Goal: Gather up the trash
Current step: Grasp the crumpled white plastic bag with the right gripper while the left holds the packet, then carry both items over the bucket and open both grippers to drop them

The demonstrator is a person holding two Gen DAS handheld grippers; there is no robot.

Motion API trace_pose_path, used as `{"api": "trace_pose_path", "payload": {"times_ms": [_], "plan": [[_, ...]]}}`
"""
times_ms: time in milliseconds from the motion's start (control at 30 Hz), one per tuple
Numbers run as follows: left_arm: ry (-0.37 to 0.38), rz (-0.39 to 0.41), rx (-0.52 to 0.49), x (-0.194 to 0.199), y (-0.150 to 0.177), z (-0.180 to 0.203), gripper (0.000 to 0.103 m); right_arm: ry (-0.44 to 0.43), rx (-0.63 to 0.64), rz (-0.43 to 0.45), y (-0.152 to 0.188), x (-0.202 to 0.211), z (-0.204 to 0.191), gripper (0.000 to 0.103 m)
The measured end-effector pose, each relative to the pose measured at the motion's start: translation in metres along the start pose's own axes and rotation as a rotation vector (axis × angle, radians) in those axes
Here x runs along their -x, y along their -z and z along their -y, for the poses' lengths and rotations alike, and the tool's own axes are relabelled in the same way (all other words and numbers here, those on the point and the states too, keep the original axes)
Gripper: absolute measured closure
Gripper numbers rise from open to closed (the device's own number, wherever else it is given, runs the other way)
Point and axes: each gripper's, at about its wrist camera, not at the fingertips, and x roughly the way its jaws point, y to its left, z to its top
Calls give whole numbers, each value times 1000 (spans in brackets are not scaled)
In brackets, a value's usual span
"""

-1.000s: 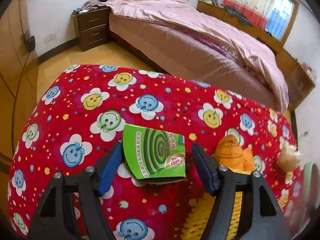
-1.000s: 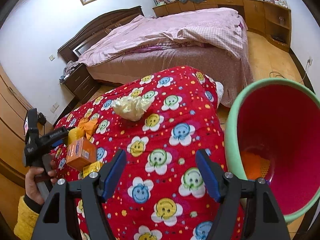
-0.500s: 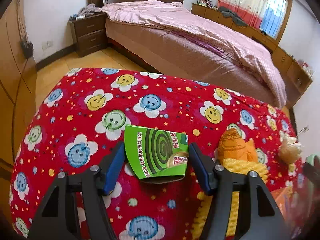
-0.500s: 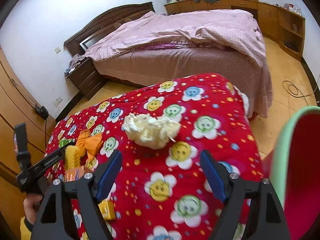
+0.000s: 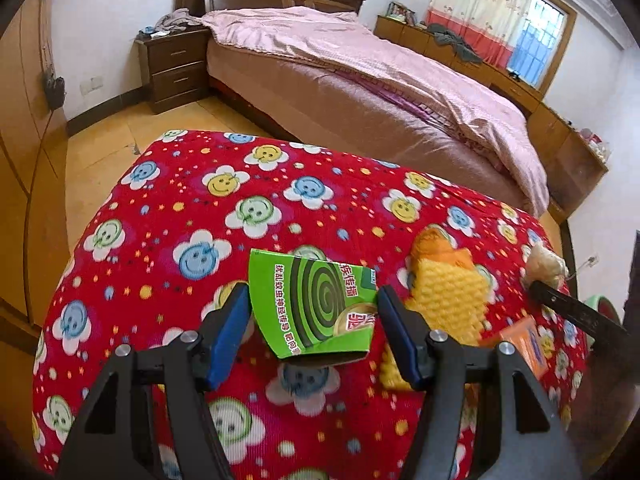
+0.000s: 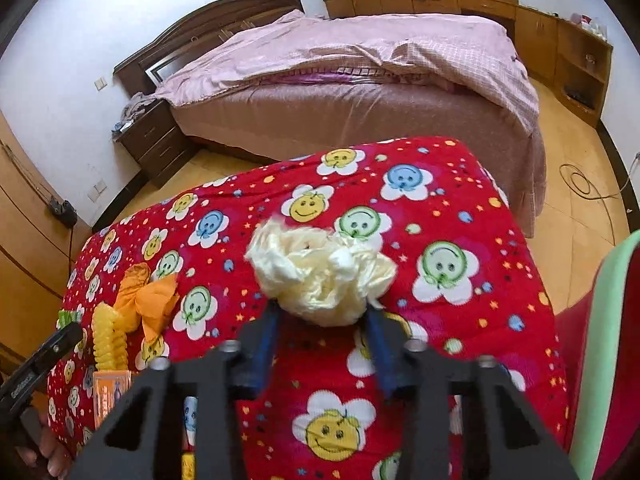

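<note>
Where tongs (image 5: 312, 322) gape — orange wrapper (image 5: 436, 250) beside

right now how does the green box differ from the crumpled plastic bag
The green box is flat, stiff and printed with a dark spiral; the crumpled plastic bag is a soft, pale yellow, shapeless wad. The left gripper brackets the box with jaws wide; the right gripper has closed in narrowly on the bag. Both rest on the red smiley-flower cloth.
</note>
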Motion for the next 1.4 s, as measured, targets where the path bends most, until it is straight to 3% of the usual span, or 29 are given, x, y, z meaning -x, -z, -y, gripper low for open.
{"api": "trace_pose_path", "payload": {"times_ms": [167,600,900,1400], "plan": [[13,0,-11,11,12,2,38,-33,14,21,13,21,0,81],[97,11,-20,60,44,28,38,-112,29,106,66,120,5,81],[126,45,-62,106,63,57,38,-121,-55,179,99,179,28,81],[301,28,-183,136,89,134,38,-89,-155,309,148,252,83,81]]}}
